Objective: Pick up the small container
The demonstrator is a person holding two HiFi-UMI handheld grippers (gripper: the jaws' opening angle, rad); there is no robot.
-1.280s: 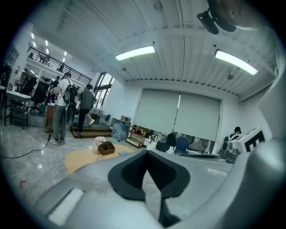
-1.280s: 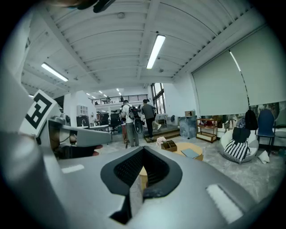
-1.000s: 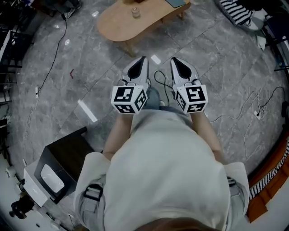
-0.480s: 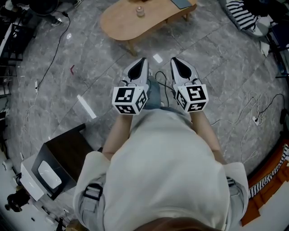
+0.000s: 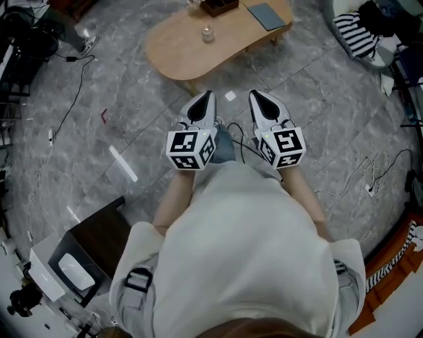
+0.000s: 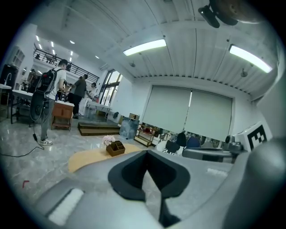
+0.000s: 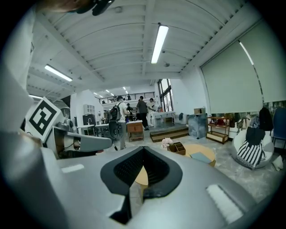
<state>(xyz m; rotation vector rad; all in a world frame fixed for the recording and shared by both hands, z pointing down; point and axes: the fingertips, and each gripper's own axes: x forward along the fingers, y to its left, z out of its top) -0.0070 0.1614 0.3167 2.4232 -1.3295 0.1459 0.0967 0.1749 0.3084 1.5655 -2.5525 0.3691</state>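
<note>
Both the left gripper point(image 5: 207, 98) and the right gripper point(image 5: 256, 96) are pressed together and empty, well apart from the small container point(image 5: 207, 33) standing on the wooden table point(image 5: 175, 49) ahead. Arriving unspread could topple it, and the black cable point(image 5: 239, 142) on the floor might snag a step; an organiser box point(image 5: 219, 6) and a grey pad point(image 5: 267, 14) sit farther back.

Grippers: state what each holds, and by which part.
Nothing: grey left gripper and grey right gripper are shut, empty; small clear container sits on the oval wooden table.
</note>
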